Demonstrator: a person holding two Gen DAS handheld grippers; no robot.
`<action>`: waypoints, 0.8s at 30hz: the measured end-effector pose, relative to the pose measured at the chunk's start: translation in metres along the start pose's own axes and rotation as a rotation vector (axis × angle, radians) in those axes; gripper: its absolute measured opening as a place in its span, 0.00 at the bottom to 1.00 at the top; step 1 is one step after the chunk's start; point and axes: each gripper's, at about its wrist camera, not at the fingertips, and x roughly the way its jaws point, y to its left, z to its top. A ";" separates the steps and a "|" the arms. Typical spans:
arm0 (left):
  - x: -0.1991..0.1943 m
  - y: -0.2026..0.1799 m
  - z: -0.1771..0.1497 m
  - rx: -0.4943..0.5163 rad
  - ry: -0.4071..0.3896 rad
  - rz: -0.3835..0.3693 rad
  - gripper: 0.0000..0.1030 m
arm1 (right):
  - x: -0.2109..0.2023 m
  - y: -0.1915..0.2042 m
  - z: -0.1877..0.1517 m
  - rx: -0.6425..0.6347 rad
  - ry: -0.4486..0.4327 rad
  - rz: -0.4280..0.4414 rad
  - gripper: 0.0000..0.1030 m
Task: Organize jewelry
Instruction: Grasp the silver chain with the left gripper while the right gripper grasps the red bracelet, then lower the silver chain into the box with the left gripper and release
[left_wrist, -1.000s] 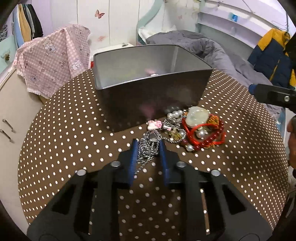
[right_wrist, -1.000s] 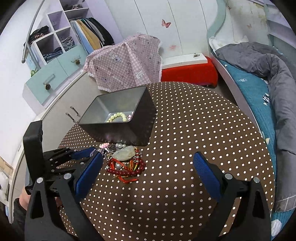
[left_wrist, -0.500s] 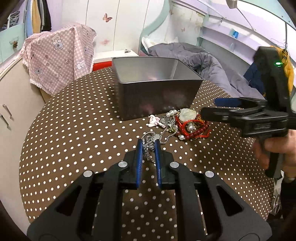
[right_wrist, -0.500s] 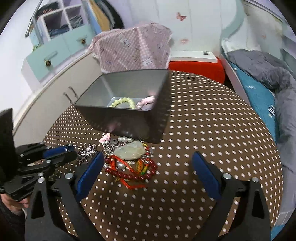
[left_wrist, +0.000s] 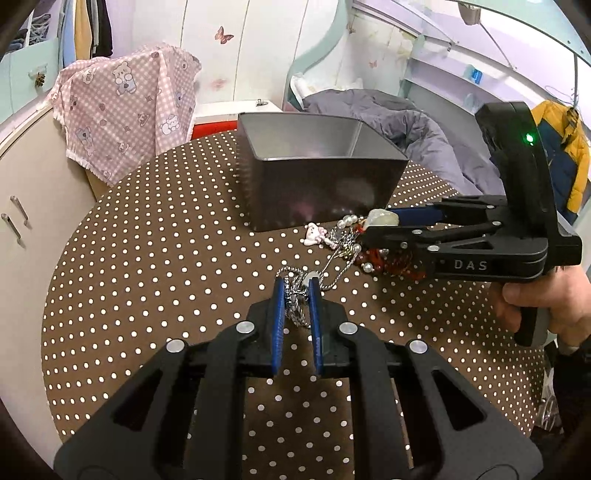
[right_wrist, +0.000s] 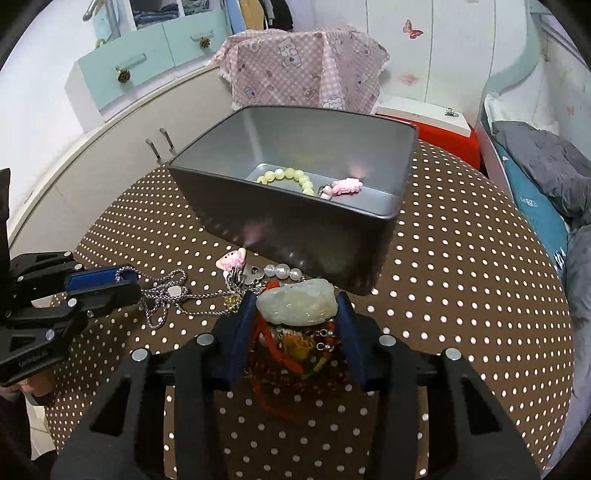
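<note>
Right gripper (right_wrist: 293, 314) low over the brown polka-dotted surface (right_wrist: 461, 295), jaws bracketing the pale green carved stone pendant (right_wrist: 297, 302) atop red beaded cords (right_wrist: 295, 347). At left, the left gripper (right_wrist: 127, 282) pinches a silver chain (right_wrist: 166, 295). Beyond them, the grey metal box (right_wrist: 295, 229) holds a light green bead bracelet (right_wrist: 291, 177) and a pink charm (right_wrist: 345, 186).

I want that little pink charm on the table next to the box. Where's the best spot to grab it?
Grip the pink charm across its plump body, coming straight down from above. It lies flat on the polka-dot table, close to the metal box wall, so a sideways approach probably has little room. Its lower end touches the tangled silver chain, which may drag along.
</note>
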 end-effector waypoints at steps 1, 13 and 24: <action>-0.002 0.001 0.001 0.000 -0.004 0.003 0.12 | -0.005 0.000 -0.002 0.012 -0.009 0.009 0.40; -0.046 0.004 0.020 0.011 -0.098 0.006 0.12 | -0.068 -0.021 0.011 0.149 -0.170 0.137 0.40; -0.114 -0.022 0.073 0.112 -0.280 -0.012 0.12 | -0.115 -0.014 0.034 0.112 -0.277 0.130 0.40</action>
